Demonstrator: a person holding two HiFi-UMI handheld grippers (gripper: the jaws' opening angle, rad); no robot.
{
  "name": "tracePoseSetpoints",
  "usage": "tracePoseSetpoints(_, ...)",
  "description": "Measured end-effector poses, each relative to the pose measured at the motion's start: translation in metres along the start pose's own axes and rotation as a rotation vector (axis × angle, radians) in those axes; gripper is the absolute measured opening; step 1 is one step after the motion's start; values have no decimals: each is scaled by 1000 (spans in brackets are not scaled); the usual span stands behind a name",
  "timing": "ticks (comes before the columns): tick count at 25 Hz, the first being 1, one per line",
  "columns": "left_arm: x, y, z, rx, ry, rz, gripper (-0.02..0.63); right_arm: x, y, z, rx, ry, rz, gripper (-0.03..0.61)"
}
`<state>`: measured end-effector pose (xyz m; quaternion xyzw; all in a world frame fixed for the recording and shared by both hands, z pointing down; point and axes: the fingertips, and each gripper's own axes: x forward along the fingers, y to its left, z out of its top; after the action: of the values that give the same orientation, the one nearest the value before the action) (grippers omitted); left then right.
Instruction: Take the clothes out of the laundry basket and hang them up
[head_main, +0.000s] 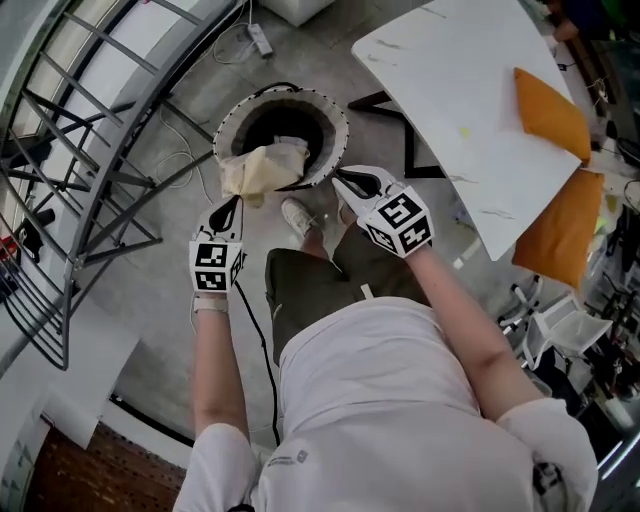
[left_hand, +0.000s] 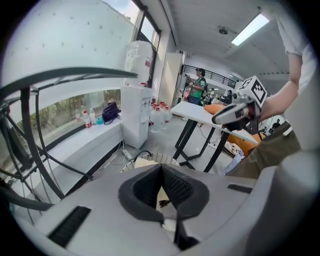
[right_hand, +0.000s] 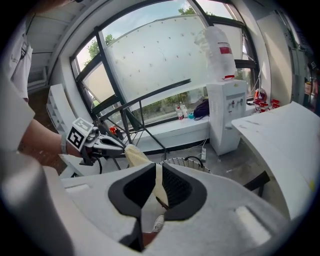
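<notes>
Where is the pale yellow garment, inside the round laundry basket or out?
Lifted out: the pale yellow garment hangs above the round laundry basket, held by the left gripper and right gripper.

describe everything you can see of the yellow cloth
The cloth is pale yellow, soft and crumpled, and looks like thin fabric. It hangs bunched above the near-left rim of the round basket; whether it touches the rim is unclear. The left tongs pinch one end and the right tongs are closed on another edge, so it stretches between them. What garment it is cannot be told.
</notes>
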<state>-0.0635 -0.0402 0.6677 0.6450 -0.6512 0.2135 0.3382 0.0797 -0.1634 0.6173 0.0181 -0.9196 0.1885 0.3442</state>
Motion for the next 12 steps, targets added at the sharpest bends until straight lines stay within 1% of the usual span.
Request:
tracePoseSetpoints(3, -30, -5, 33, 10, -69, 17, -1, 2, 11, -1, -15, -1, 28, 37)
tracePoseSetpoints(5, -50, -6, 54, -2, -126, 30, -2, 6, 19, -2, -20, 2, 54, 53)
tracePoseSetpoints(7, -69, -7, 73, -17, -178, 40, -2, 12, 28, -2, -20, 5, 81, 80)
tracePoseSetpoints(9, -86, -8, 90, -10, -213, 52, -1, 20, 38, -1, -30, 9, 102, 110)
tracePoseSetpoints(12, -115, -14, 116, 2, -274, 62, -2, 34, 56, 0, -59, 27, 126, 182)
